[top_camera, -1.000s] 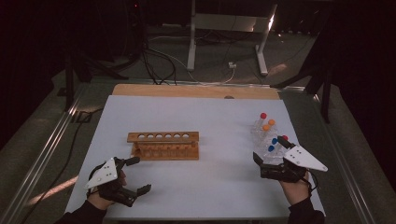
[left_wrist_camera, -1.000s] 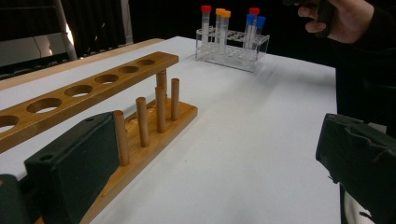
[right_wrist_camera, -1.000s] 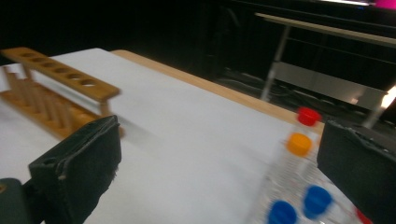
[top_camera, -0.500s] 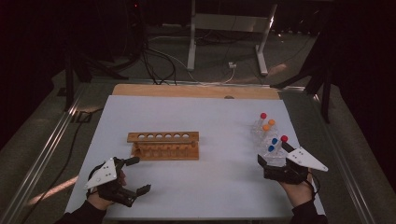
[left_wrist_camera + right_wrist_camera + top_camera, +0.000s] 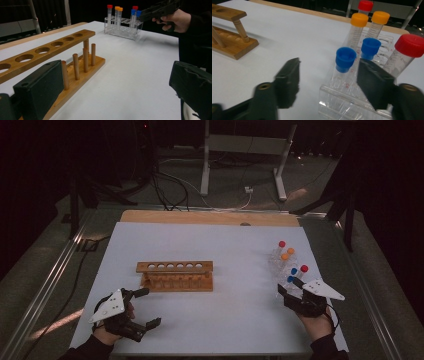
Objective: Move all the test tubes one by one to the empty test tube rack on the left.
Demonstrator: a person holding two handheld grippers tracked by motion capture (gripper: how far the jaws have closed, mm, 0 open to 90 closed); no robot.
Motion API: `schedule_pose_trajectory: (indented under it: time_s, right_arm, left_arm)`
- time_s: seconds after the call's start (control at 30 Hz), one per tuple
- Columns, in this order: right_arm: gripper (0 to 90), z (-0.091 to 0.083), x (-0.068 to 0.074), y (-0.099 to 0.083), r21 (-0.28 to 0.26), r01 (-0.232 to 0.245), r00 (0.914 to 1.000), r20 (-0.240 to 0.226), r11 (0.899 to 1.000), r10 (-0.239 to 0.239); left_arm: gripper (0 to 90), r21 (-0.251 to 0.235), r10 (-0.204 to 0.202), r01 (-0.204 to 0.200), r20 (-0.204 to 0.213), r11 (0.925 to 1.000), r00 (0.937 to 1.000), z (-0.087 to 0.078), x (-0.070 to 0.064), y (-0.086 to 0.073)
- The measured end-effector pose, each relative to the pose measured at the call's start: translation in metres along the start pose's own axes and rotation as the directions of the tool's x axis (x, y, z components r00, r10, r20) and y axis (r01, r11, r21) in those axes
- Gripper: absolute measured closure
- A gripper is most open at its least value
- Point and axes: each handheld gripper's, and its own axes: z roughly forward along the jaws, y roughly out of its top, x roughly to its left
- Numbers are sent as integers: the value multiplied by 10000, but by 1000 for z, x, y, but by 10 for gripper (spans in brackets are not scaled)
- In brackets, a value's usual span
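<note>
Right claw (image 5: 328, 82), jaws wide apart and empty, has edged closer to the clear tube rack (image 5: 352, 105), now bracketing the nearest blue-capped tube (image 5: 344, 62); pickup judged imminent. Left claw (image 5: 145, 307) unmoved, jaws wide apart, empty, near the wooden rack (image 5: 175, 275).

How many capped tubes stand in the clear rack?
6 tubes, all in the clear rack: two red, two orange, two blue. None seem hidden.

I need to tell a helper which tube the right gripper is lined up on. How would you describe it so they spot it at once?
Start at the clear plastic rack on the right side of the white table, opposite the wooden rack. At its near end stand two blue-capped tubes beside a red-capped one. It is the blue-capped tube between the open jaws of the right gripper, the nearer of the two blues.
</note>
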Motion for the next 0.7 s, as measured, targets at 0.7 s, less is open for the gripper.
schedule_pose_trajectory:
  time_s: [0.7]
  right_arm:
    - [753,10,-10,-2,403,-321,9994,100,9987,318]
  left_arm:
    - [5,-6,-37,37,41,10000,10000,0,0,0]
